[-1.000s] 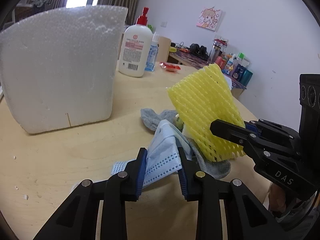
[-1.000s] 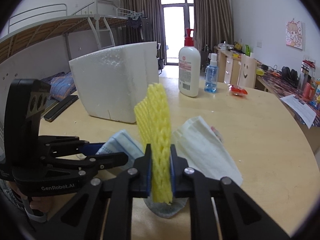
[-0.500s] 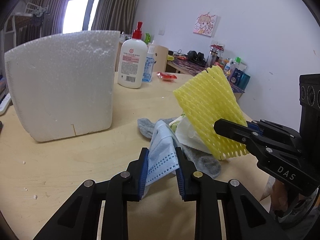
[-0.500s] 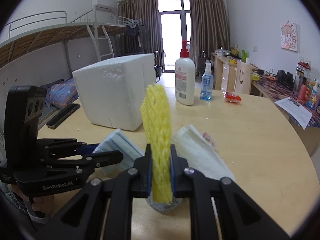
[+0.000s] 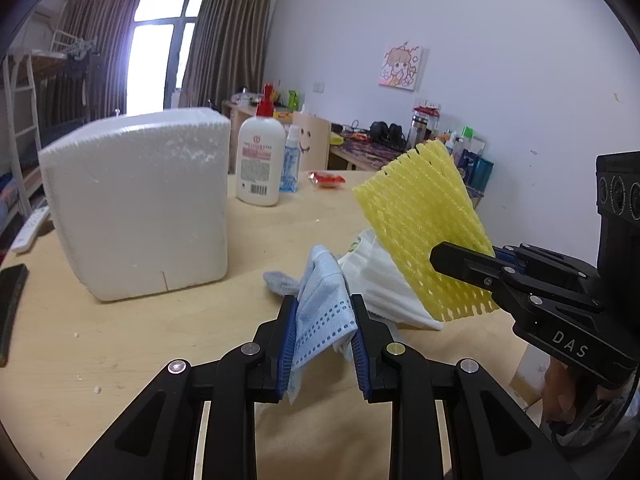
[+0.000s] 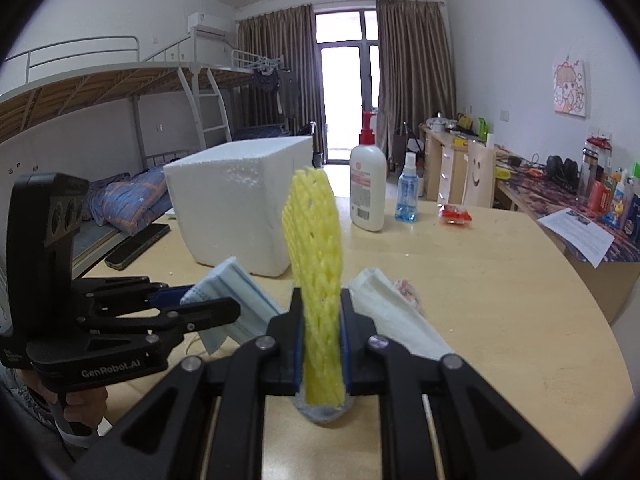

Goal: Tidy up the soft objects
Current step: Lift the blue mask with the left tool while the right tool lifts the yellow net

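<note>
My left gripper (image 5: 323, 312) is shut on a light blue face mask (image 5: 322, 308), lifted off the round wooden table (image 5: 120, 340); the same mask (image 6: 228, 292) shows in the right wrist view, held by the left gripper (image 6: 216, 300). My right gripper (image 6: 320, 312) is shut on a yellow foam net sleeve (image 6: 316, 248), which stands upright. In the left wrist view the foam net (image 5: 424, 216) hangs at the right in the right gripper (image 5: 448, 260). Below them lie a white mask (image 5: 380, 280) and a grey sock (image 5: 278, 282).
A white styrofoam box (image 5: 136, 200) stands to the left. Behind it are a lotion pump bottle (image 5: 260, 160), a blue spray bottle (image 5: 290, 160) and a red packet (image 5: 326, 179). A phone (image 6: 136, 246) lies near the table's left edge. A paper sheet (image 6: 576, 234) overhangs the right edge.
Both grippers have risen with their loads and drawn back a little. The blue mask has come up off the pile; the foam net sits higher above the table.
</note>
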`<state>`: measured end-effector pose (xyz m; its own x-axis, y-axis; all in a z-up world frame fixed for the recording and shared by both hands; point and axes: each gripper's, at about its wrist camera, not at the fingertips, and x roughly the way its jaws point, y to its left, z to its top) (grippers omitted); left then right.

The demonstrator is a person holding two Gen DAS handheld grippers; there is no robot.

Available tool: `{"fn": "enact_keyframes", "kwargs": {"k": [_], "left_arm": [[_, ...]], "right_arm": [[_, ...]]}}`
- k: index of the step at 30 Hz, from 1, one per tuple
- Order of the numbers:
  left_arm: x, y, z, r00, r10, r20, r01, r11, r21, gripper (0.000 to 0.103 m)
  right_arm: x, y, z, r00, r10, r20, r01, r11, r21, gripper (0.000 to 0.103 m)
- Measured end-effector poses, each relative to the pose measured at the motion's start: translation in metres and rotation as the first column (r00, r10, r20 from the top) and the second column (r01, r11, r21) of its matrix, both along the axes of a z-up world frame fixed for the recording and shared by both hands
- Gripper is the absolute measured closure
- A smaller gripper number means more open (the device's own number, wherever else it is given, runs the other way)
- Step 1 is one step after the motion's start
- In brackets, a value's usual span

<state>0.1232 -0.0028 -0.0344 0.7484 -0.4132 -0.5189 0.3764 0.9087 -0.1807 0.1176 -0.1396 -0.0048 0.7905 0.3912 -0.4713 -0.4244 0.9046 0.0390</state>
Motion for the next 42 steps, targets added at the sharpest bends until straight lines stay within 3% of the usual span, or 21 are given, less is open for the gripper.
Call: {"fn": "enact_keyframes", "kwargs": {"k": [8,22,31,42], "left_arm": [[-0.018,0.008,0.015,0.998,0.019,0.051,-0.019,1.0,-0.003,0.078],[-0.005,0.003,0.042,0.99,0.02,0.139,-0.021,1.0,0.007,0.087],[-0.01,0.001,0.063,0.969,0.026,0.244,-0.031,0.999,0.019,0.092],[-0.017,0.007,0.066,0.961,0.076,0.267,-0.089,0.995,0.036,0.092]], "right_arm": [[-0.011,0.001,0.007,0.999,0.008,0.042,-0.008,1.0,0.007,0.085],[-0.012,-0.004,0.004,0.998,-0.008,0.057,0.008,1.0,0.009,0.085],[-0.015,-0.007,0.004,0.998,-0.022,0.061,0.021,1.0,0.018,0.085],[-0.02,-0.006,0.007,0.997,-0.019,0.08,0.017,1.0,0.021,0.085]]}}
